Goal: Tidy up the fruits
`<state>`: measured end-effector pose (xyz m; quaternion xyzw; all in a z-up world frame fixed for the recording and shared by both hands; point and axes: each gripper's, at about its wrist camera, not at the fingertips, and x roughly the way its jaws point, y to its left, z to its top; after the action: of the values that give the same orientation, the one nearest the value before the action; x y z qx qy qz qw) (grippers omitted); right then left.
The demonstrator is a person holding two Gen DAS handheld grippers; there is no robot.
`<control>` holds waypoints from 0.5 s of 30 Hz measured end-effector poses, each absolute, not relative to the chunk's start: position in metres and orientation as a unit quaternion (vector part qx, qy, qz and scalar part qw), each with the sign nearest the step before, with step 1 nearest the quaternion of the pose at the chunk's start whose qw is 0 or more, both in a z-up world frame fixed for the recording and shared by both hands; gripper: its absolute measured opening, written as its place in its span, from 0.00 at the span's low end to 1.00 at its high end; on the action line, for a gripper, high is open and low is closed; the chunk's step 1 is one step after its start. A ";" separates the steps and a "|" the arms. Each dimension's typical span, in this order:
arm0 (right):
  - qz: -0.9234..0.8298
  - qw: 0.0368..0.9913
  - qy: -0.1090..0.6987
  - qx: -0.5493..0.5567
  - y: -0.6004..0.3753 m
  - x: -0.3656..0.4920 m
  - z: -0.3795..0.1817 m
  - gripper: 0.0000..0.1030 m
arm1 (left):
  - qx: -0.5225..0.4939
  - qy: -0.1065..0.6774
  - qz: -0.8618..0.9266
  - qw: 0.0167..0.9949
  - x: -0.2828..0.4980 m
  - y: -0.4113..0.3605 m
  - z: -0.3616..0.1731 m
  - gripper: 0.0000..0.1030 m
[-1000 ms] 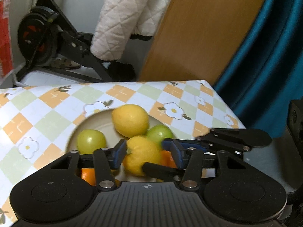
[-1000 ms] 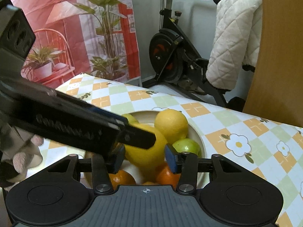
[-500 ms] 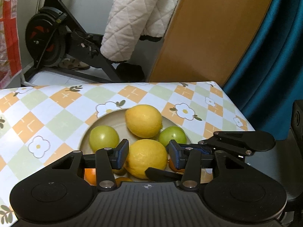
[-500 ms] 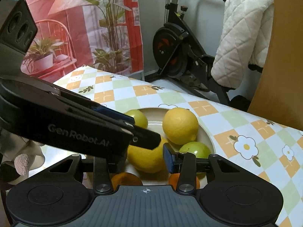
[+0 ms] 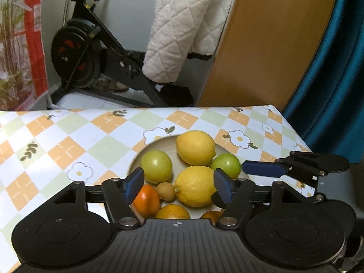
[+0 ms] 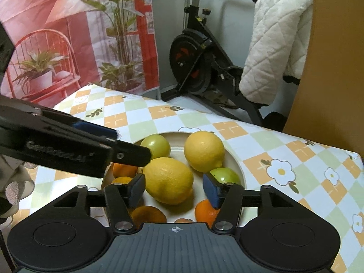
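**Letting go over the fruit plate**

Releasing is the step in hand: both grippers hover over the plate point(image 6: 238, 163), fingers spreading. The left gripper point(image 5: 179, 183) stands wide, the right gripper point(image 6: 174, 190) narrower and opening, with the near lemon point(image 6: 169, 179) between the pads but not pressed. It lies mid-plate, pebbly and oval. The far lemon point(image 6: 203, 150) sits behind it, two smooth green fruits point(image 5: 157, 166) at either rim, glossy oranges point(image 5: 146, 199) at the plate's near edge. Next, probably, a clean retreat without nudging the pile on the checked worktop point(image 5: 68, 141).

Black claw point(image 5: 178, 185), blue pads point(image 5: 134, 183)
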<state>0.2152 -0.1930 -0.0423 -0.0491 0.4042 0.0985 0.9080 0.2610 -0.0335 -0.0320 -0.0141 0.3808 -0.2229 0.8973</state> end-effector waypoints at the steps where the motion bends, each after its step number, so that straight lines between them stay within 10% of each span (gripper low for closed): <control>1: 0.097 0.909 0.402 -0.048 -0.193 0.214 -0.040 0.59 | -0.012 0.378 -0.219 0.900 0.258 -0.032 -0.029 0.71; 15: 0.051 0.925 0.376 -0.013 -0.197 0.176 -0.003 0.99 | 0.008 0.325 -0.164 0.931 0.209 -0.015 0.012 0.81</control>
<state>0.1763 -0.1965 -0.0034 -0.0132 0.3761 0.0513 0.9251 0.2094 -0.0149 0.0118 0.0081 0.3249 -0.1639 0.9314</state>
